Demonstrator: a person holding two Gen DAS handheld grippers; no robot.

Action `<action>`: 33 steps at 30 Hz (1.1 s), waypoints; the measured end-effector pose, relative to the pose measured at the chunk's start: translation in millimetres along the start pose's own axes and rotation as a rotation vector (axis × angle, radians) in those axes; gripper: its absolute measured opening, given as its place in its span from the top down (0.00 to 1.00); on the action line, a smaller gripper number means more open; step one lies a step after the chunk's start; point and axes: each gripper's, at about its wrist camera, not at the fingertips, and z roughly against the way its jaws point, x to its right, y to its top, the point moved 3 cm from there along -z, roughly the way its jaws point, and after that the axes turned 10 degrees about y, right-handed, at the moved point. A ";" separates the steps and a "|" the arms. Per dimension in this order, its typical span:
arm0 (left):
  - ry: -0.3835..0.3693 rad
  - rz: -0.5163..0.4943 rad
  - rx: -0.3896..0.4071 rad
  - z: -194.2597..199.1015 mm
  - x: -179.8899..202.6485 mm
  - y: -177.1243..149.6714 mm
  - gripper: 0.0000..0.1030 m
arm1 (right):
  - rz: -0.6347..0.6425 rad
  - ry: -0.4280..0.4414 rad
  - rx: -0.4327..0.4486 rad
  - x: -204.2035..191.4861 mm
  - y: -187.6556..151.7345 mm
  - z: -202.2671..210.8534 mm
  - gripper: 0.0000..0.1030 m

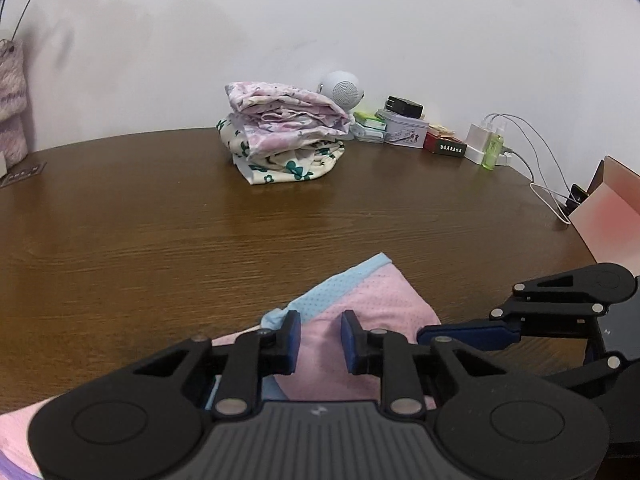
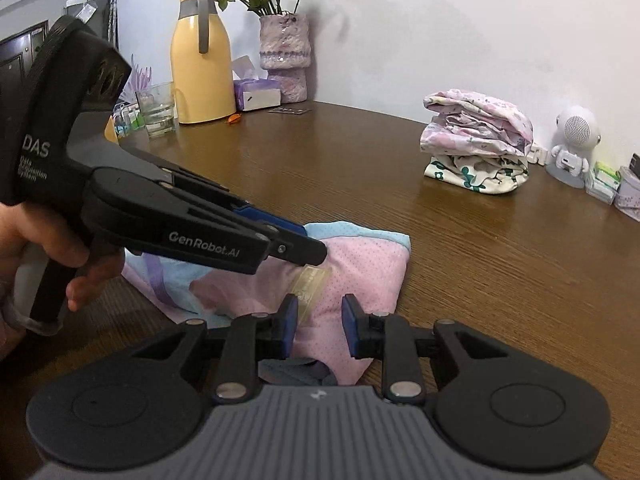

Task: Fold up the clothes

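- You are working over the pink garment [image 2: 360, 276], which is lying crumpled on the near part of the wooden table [image 2: 480, 264], its light-blue band running along the far edge.
- Your left gripper [image 1: 320, 336] is hovering low over the pink cloth; its blue pads are standing apart with fabric showing in the gap below them, not pinching anything.
- Your right gripper [image 2: 320, 326] is also pointing down at the garment, beside the pale label [image 2: 310, 280]; its pads are apart too, with no cloth caught between them.
- From the right wrist view, your left hand [image 2: 60, 256] is wrapping round the left tool's handle, its tip touching the cloth.
- The folded stack of floral clothes [image 1: 286, 132] is sitting well apart at the far side, near the small white speaker [image 2: 574, 140].
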 end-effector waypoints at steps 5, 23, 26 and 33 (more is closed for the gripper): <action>0.008 0.008 0.035 6.8 -2.4 -0.7 0.73 | -0.002 0.010 0.019 2.5 -0.5 3.4 0.65; 0.188 0.161 0.147 103.9 5.9 -41.0 0.00 | -0.202 -0.165 0.139 21.0 -10.3 53.6 0.00; 0.220 0.214 0.133 111.3 6.1 -49.8 0.00 | -0.180 -0.166 0.123 15.1 -15.9 52.6 0.00; 0.285 0.257 0.084 119.2 10.4 -60.2 0.00 | -0.279 0.041 0.191 18.1 -26.7 66.6 0.00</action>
